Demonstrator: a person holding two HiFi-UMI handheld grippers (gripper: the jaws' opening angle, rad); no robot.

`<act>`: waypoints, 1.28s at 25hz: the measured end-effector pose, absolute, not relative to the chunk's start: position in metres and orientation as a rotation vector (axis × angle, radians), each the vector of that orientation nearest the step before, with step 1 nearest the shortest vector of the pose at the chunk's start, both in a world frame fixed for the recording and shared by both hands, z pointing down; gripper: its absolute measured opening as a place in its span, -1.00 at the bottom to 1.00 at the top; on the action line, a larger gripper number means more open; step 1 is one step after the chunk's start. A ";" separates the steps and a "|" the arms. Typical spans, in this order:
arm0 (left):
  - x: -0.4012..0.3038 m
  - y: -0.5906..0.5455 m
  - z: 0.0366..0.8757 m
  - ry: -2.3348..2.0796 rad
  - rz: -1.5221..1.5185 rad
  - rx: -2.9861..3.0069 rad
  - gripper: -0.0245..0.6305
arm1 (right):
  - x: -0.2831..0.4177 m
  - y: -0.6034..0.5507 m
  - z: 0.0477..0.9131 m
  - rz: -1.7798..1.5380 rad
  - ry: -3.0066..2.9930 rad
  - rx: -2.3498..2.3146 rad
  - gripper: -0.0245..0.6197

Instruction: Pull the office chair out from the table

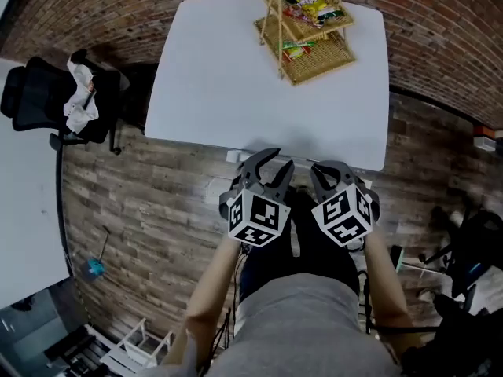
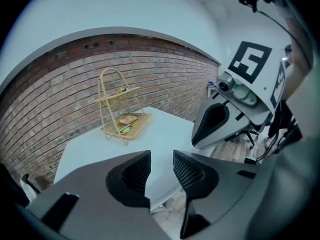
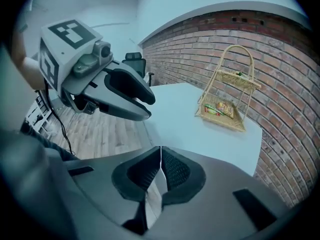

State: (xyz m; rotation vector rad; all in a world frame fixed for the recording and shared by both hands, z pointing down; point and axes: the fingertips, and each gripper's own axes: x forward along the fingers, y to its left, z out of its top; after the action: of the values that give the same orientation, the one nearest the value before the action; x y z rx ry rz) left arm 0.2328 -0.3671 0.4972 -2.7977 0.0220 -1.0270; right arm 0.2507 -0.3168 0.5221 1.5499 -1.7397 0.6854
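Note:
My two grippers hang side by side over the near edge of the white table [image 1: 228, 77]. The left gripper [image 1: 273, 163] is open, its jaws apart with nothing between them [image 2: 161, 166]. The right gripper [image 1: 330, 170] is shut and empty, pads together [image 3: 160, 156]. Under both grippers, between my forearms, lies a dark shape [image 1: 302, 242]; I cannot tell whether it is a chair. A black office chair [image 1: 43, 100] with a white cloth on it stands at the table's left side, far from both grippers. The right gripper view shows its back [image 3: 135, 61] past the table's far corner.
A two-tier wicker basket [image 1: 306, 30] with snack packets stands at the table's far side, by the brick wall [image 1: 440, 45]. Another white tabletop [image 1: 23, 210] fills the left edge. Dark gear and cables [image 1: 464, 250] sit on the wooden floor at right.

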 end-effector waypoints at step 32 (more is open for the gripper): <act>0.219 -0.344 0.590 -0.719 -1.343 -1.924 -0.61 | 0.250 -0.293 0.583 0.515 -1.488 1.019 -0.61</act>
State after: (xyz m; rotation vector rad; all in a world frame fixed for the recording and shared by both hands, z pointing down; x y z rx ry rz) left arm 0.2190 -0.3438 0.5897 -1.9236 -0.7189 -1.3428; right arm 0.2502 -0.2933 0.5826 1.0192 -1.4880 0.5151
